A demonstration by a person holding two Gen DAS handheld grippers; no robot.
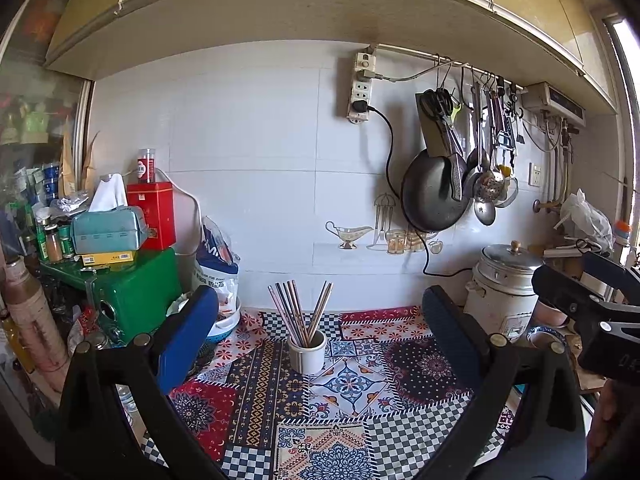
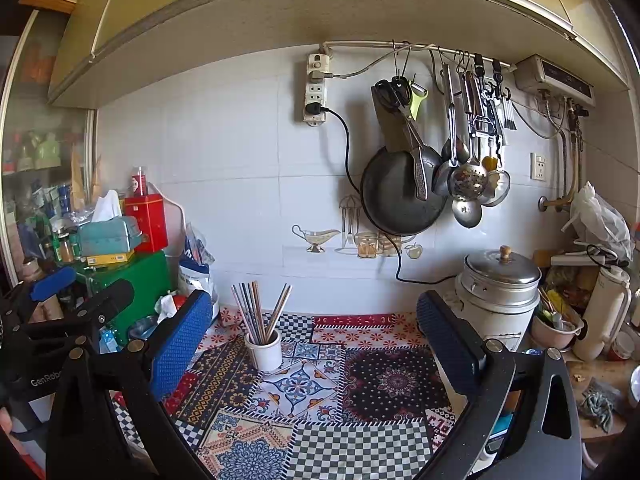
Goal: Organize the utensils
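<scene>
Chopsticks (thin, striped, fanned in two bunches) stand upright in a white cup on the patchwork cloth. The cup lies ahead, between the spread, empty fingers of the left gripper, and left of centre before the equally released right gripper.

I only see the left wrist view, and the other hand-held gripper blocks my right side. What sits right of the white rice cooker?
Observer: A pink plastic bowl holding loose utensils, right beside the white rice cooker.
Operator: Anything past it?
Observer: A tall cream thermos jug stands just right of that bowl.
Operator: Is the right hand-held gripper carrying anything?
Observer: No, the right hand-held gripper is open and empty.
</scene>
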